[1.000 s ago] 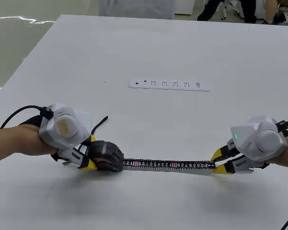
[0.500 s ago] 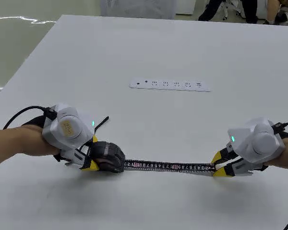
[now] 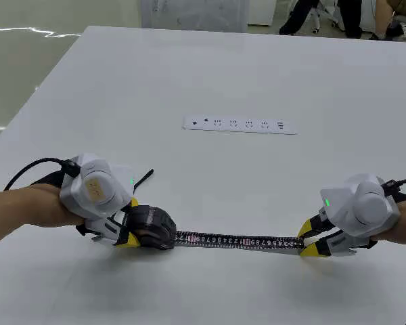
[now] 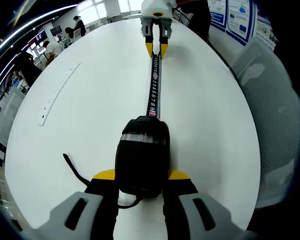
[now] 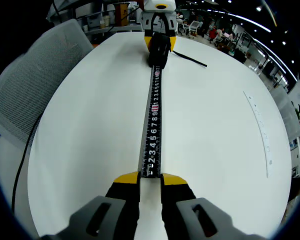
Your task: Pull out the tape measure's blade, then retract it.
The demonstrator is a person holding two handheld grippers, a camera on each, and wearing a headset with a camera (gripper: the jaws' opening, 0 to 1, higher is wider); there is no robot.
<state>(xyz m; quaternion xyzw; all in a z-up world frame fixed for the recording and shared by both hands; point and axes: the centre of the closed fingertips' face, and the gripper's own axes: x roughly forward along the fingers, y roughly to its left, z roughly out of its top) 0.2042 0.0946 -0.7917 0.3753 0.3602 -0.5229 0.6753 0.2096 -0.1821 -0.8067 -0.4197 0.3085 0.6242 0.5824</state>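
Left gripper fingers pinch the tape measure case at seven o'clock on the bench; blade runs toward three o'clock, tip nipped by the right gripper fingers; a slipping pinch there could let it whip back and buckle; a loose case might skid.

A white table is carrying a white power strip, which is lying flat around its middle. Close to the near edge, a black tape measure is sitting with its blade stretching out toward the right edge.
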